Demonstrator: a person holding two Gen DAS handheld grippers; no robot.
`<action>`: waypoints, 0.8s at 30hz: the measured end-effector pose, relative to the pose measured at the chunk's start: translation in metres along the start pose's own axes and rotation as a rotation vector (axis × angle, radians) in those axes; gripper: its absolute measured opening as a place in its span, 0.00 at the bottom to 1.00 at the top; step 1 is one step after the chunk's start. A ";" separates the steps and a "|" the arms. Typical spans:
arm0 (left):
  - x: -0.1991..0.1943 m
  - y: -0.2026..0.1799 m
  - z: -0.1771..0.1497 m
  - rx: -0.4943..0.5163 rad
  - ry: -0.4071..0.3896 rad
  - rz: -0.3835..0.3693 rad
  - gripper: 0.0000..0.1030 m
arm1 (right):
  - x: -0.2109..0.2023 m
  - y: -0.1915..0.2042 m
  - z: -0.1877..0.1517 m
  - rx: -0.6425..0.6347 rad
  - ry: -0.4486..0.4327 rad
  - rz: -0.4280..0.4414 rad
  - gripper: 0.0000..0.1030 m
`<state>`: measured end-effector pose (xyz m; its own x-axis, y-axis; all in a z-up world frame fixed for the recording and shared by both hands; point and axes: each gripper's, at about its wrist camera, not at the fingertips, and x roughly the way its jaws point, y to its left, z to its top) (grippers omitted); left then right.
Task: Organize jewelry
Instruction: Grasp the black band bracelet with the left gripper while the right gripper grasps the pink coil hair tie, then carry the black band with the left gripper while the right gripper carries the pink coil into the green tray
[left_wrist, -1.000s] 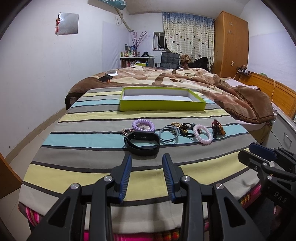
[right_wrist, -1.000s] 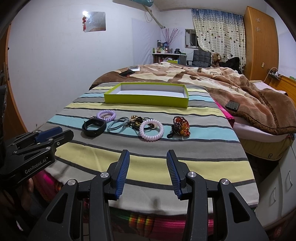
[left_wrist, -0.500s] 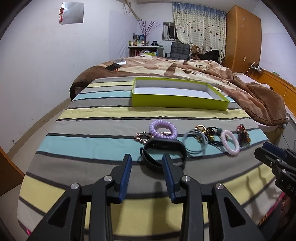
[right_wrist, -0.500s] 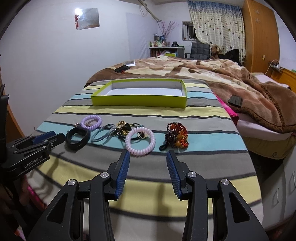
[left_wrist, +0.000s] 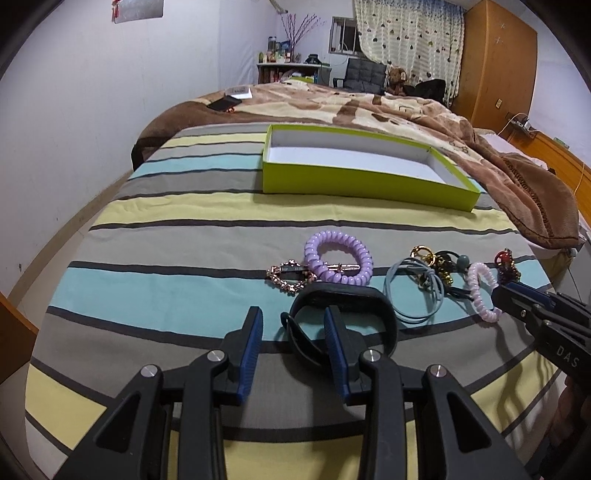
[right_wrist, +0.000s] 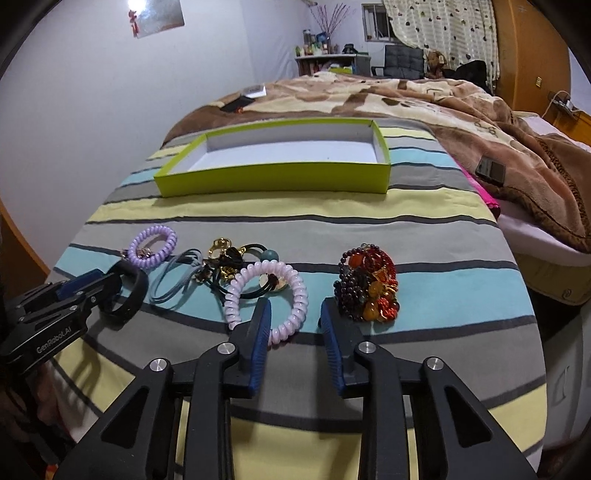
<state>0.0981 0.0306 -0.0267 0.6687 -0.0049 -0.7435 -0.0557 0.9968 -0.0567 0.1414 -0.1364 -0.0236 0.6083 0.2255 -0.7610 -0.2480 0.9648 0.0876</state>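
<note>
On the striped bedspread (left_wrist: 177, 236), left gripper (left_wrist: 293, 332) sits spread wide around the black wristband (left_wrist: 380, 310); right gripper (right_wrist: 293, 325) gapes too, between pink coil tie (right_wrist: 299, 291) and beaded bracelet (right_wrist: 369, 284).

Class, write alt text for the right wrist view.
The open right gripper hovers low over a striped bedspread, its fingers flanking a pale pink coil bracelet, beside a red beaded bracelet. An empty green box lies behind.
</note>
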 end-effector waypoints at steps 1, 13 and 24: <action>0.002 0.000 0.001 -0.001 0.006 0.001 0.35 | 0.003 0.001 0.001 -0.005 0.009 -0.005 0.25; -0.002 -0.004 0.002 0.041 -0.002 0.003 0.13 | -0.001 -0.002 0.000 0.007 0.000 -0.001 0.09; -0.017 -0.001 0.000 0.031 -0.022 -0.043 0.11 | -0.021 0.002 0.001 0.015 -0.048 0.025 0.09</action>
<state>0.0873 0.0296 -0.0140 0.6861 -0.0467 -0.7260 -0.0033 0.9977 -0.0673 0.1287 -0.1395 -0.0064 0.6376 0.2555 -0.7268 -0.2527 0.9606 0.1160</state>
